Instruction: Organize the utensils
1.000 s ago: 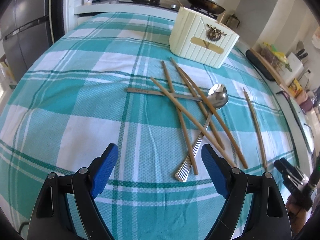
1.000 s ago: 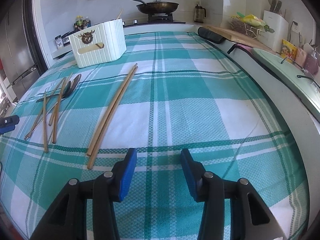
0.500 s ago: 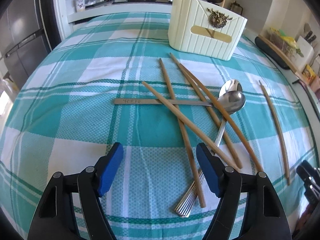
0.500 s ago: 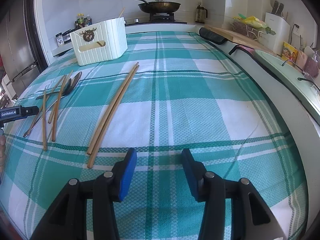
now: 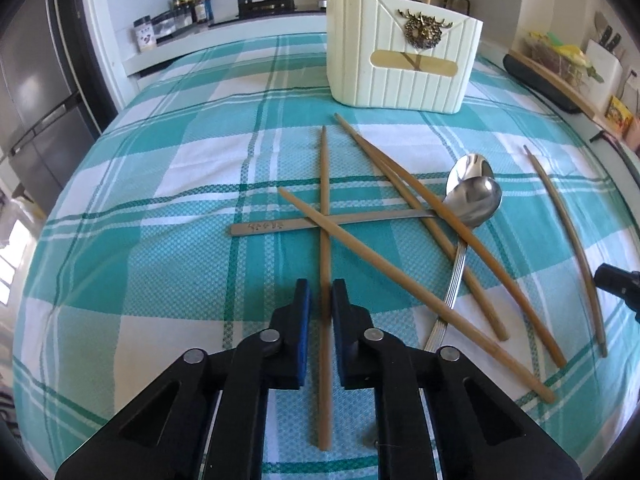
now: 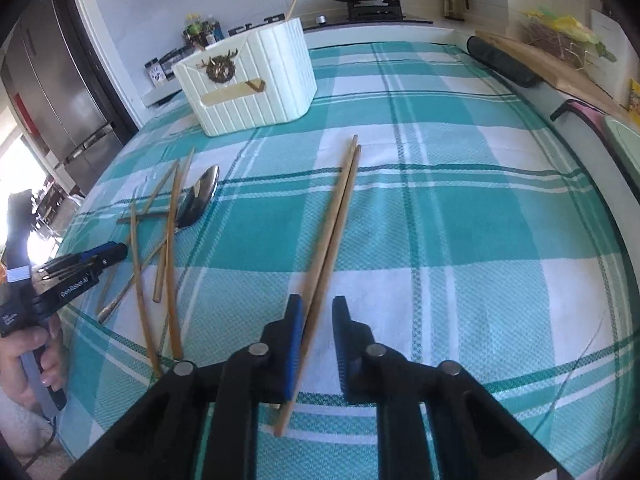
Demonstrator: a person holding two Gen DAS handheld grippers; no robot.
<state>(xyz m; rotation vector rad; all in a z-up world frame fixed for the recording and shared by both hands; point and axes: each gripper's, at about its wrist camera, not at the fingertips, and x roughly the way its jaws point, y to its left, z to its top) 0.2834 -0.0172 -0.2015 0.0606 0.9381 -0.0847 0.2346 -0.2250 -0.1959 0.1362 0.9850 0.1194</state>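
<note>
On a table covered in teal plaid cloth, the left tool has just closed its jaws on one wooden chopstick from a crossed heap of chopsticks and two steel spoons. The right tool has just closed around a separate chopstick pair, blue pad touching one side. A cream utensil holder stands beyond.
</note>
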